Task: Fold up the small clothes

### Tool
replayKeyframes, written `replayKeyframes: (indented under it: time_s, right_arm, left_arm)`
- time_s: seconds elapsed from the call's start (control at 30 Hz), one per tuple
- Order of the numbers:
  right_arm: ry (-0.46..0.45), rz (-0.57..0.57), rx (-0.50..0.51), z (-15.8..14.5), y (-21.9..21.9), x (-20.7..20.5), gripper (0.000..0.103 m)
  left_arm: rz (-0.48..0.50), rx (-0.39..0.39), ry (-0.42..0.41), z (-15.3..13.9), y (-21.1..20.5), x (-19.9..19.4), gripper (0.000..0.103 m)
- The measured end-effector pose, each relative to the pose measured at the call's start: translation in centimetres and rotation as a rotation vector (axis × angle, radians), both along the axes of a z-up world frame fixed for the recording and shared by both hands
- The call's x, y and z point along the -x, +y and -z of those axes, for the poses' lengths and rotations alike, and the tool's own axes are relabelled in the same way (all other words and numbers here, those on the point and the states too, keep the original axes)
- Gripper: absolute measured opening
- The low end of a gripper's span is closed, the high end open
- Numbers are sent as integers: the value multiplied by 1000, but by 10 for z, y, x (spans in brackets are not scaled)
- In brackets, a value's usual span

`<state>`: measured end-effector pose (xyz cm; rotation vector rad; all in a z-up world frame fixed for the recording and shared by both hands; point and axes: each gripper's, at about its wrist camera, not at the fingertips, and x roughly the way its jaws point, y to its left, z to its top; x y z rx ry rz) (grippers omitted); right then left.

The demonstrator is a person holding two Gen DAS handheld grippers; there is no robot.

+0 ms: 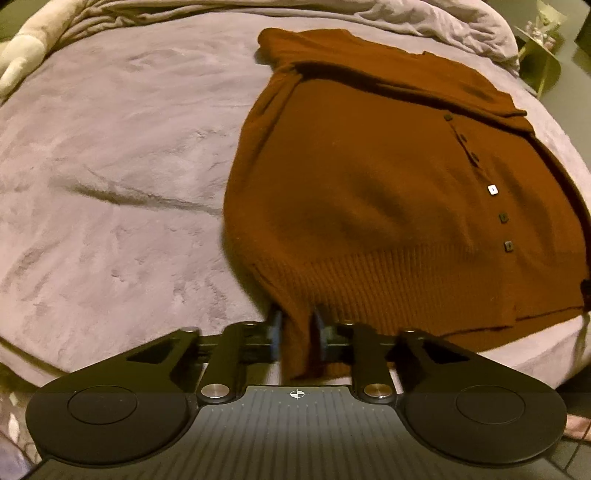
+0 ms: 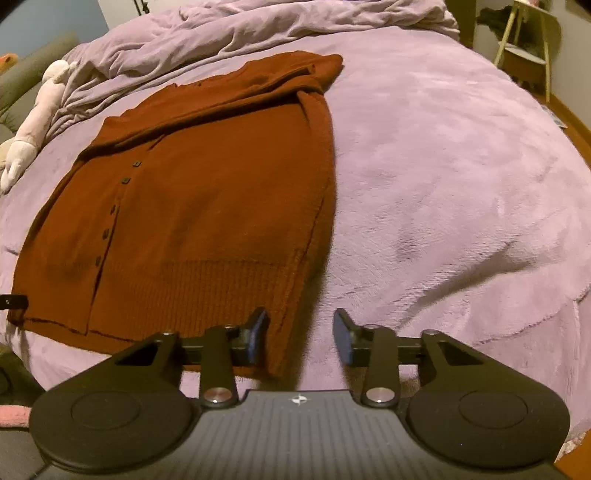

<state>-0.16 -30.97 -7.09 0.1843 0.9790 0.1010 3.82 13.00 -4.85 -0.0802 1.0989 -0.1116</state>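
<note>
A rust-brown knitted cardigan (image 1: 369, 177) with dark buttons lies flat on a purple blanket, its sleeves folded across the top. It also shows in the right wrist view (image 2: 207, 199). My left gripper (image 1: 297, 332) is shut on the cardigan's lower left hem corner, which hangs between the pads. My right gripper (image 2: 300, 336) is open around the lower right hem corner; the ribbed hem lies against the left pad, with a gap to the right pad.
The purple blanket (image 2: 443, 184) covers the bed, bunched into folds at the far edge (image 2: 295, 22). A pale plush toy (image 2: 33, 122) lies at the bed's left side. A small stool (image 2: 528, 48) stands beyond the bed on the right.
</note>
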Motion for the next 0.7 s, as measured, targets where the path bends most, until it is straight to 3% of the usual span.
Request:
replayKeyframes:
  time_s: [0.17, 0.37, 0.5, 0.7]
  right_arm:
    - [12, -12, -47, 1, -2, -2, 8]
    - [52, 44, -214, 4, -21, -9, 7]
    - [60, 67, -324, 2, -27, -15, 6]
    - [-14, 41, -394, -24, -23, -45, 6]
  left_arm:
    - [-13, 63, 16, 0, 10, -6, 11]
    - [28, 81, 45, 3, 12, -11, 13]
    - [16, 136, 66, -3, 18, -17, 8]
    - [-24, 251, -63, -49, 25, -37, 8]
